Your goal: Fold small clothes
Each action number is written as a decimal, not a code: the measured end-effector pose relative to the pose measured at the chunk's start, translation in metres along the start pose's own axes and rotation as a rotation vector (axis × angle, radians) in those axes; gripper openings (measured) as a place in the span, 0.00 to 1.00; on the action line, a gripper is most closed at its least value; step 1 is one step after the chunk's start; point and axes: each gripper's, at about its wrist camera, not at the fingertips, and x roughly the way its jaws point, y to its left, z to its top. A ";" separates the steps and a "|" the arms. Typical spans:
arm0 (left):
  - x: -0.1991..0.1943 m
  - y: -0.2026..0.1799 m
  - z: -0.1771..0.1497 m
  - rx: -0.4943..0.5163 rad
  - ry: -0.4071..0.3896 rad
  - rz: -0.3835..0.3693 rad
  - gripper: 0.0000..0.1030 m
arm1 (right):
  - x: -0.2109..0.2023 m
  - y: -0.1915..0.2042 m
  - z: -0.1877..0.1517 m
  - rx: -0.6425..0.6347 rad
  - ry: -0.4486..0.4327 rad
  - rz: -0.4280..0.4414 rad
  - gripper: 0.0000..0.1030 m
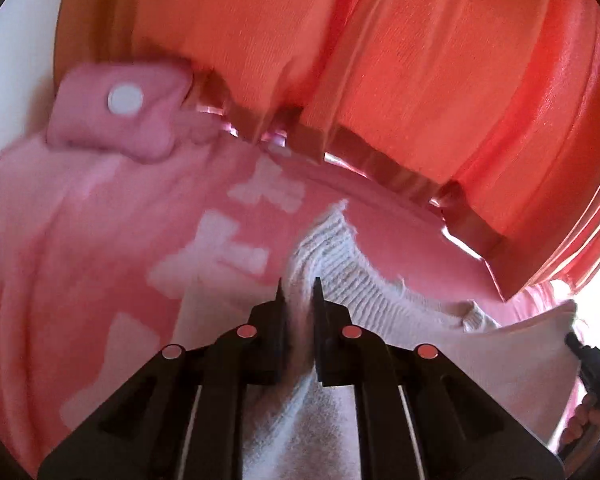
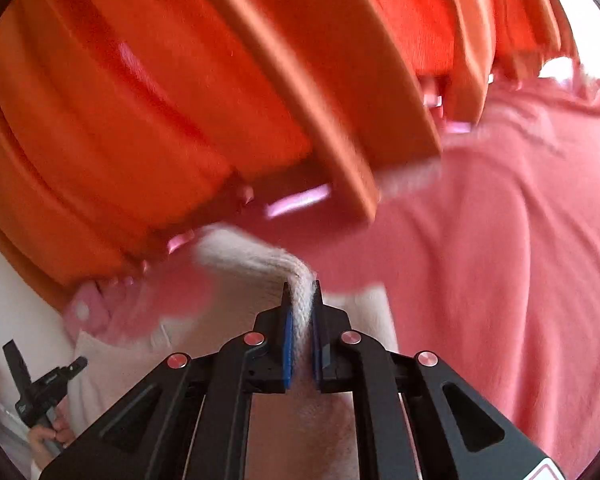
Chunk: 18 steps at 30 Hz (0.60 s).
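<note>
A small white knitted garment with a ribbed edge (image 1: pixel 340 256) lies on pink patterned fabric. My left gripper (image 1: pixel 300 292) is shut on a fold of the garment near its ribbed edge. My right gripper (image 2: pixel 301 294) is shut on another ribbed part of the same white garment (image 2: pixel 260 264), which stretches away to the left. Each gripper shows at the edge of the other's view: the right gripper (image 1: pixel 588 364) and the left gripper (image 2: pixel 40 384).
The pink fabric with white shapes (image 1: pixel 100 240) covers the surface, with a pink tab bearing a white round snap (image 1: pixel 125 98). An orange slatted crate (image 1: pixel 380 80) stands close behind; it also fills the top of the right wrist view (image 2: pixel 180 100).
</note>
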 end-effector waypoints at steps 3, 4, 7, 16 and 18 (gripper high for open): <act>0.038 0.008 -0.011 -0.001 0.116 0.078 0.09 | 0.049 -0.023 -0.014 0.024 0.194 -0.113 0.06; 0.049 0.012 -0.016 -0.004 0.153 0.101 0.09 | 0.057 -0.028 -0.019 0.035 0.223 -0.122 0.06; 0.048 0.011 -0.015 -0.002 0.148 0.110 0.10 | 0.036 -0.021 -0.008 0.039 0.145 -0.067 0.07; -0.001 -0.011 -0.017 0.068 0.034 0.108 0.41 | -0.014 0.005 -0.011 -0.042 -0.016 -0.115 0.18; -0.023 -0.021 -0.024 0.072 0.015 0.027 0.42 | -0.022 0.031 -0.023 -0.117 0.016 -0.028 0.18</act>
